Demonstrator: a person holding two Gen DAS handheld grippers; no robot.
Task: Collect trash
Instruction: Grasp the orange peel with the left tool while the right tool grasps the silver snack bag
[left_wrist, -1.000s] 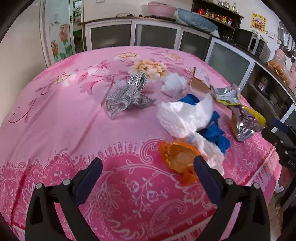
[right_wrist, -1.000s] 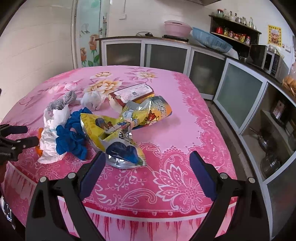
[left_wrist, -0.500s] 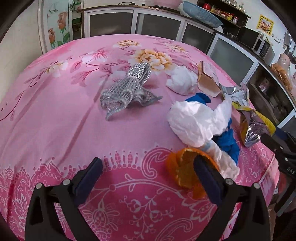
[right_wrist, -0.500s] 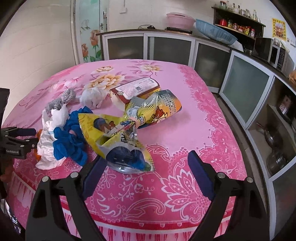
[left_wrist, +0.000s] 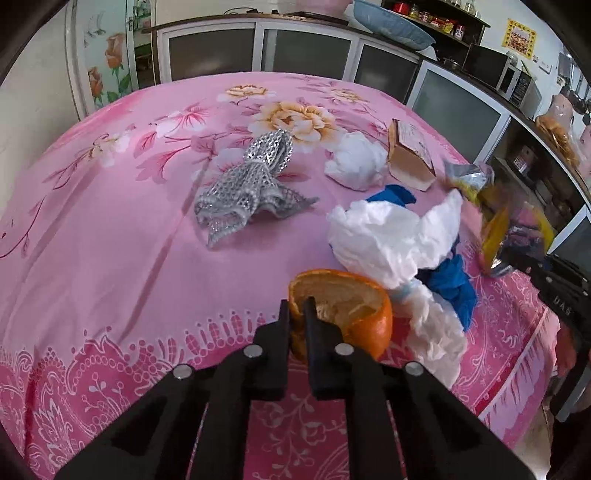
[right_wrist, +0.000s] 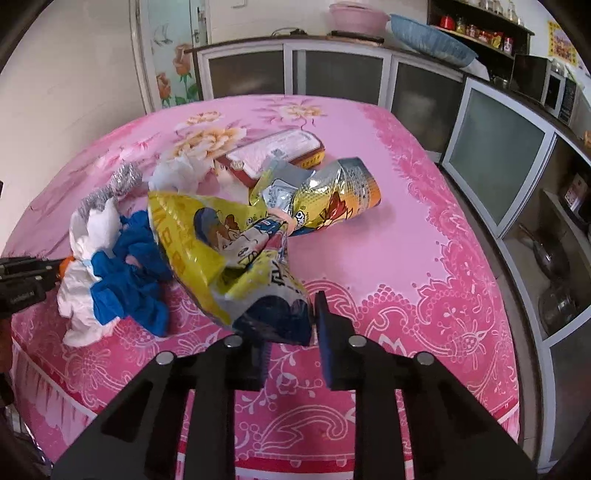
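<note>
My left gripper (left_wrist: 297, 317) is shut on the rim of an orange peel (left_wrist: 347, 310) near the table's front edge. My right gripper (right_wrist: 291, 325) is shut on the yellow snack bag (right_wrist: 229, 254), whose near end sits between the fingers. Beside them lie crumpled white tissue (left_wrist: 391, 240), a blue glove (left_wrist: 450, 288), a silver mesh wrapper (left_wrist: 247, 188), another white tissue (left_wrist: 354, 160), a cardboard box (right_wrist: 273, 155) and a second foil snack bag (right_wrist: 332, 199). The left gripper shows at the left edge of the right wrist view (right_wrist: 26, 277).
The trash lies on a table under a pink floral cloth (left_wrist: 110, 240). Glass-door cabinets (right_wrist: 332, 74) run along the back and right walls, with shelves and pots at the right. The table's front edge is just below both grippers.
Both grippers have closed from wide open. The left one moved in and took the orange peel; the right one moved in and took the yellow snack bag.
</note>
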